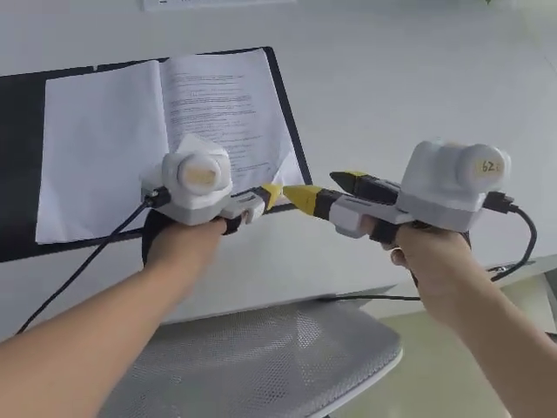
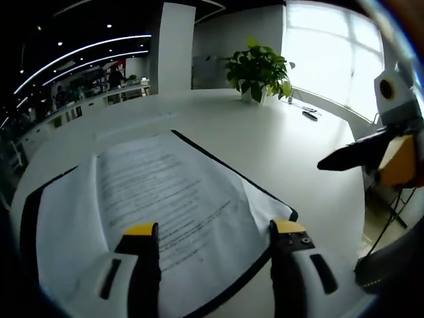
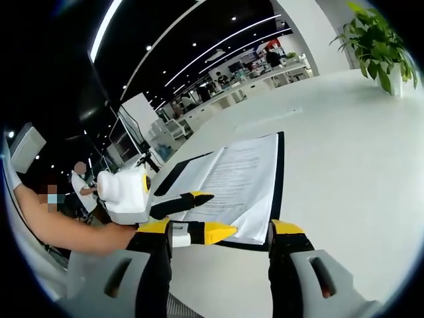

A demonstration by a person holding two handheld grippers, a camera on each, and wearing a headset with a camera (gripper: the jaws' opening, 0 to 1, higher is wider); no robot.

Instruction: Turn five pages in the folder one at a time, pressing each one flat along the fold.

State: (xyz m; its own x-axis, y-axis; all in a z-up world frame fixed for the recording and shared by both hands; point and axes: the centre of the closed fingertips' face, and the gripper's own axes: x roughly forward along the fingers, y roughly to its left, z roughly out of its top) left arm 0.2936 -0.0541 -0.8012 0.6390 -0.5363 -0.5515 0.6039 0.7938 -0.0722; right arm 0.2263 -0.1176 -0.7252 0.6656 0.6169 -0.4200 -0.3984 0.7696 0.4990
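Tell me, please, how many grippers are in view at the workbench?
2. The left gripper, open, hovers over the folder's near right corner. The right gripper, also open, is just right of it over the bare workbench, their tips nearly meeting.

The folder (image 1: 17,113) has a matt black cover, and its pages (image 1: 104,139) are thin white printed paper. The white worktop (image 1: 418,78) is smooth with a soft sheen. The left gripper (image 2: 215,228) and right gripper (image 3: 218,228) have matt white plastic shells with yellow-and-black jaw ends. The chair (image 1: 261,357) seat is grey mesh cloth.
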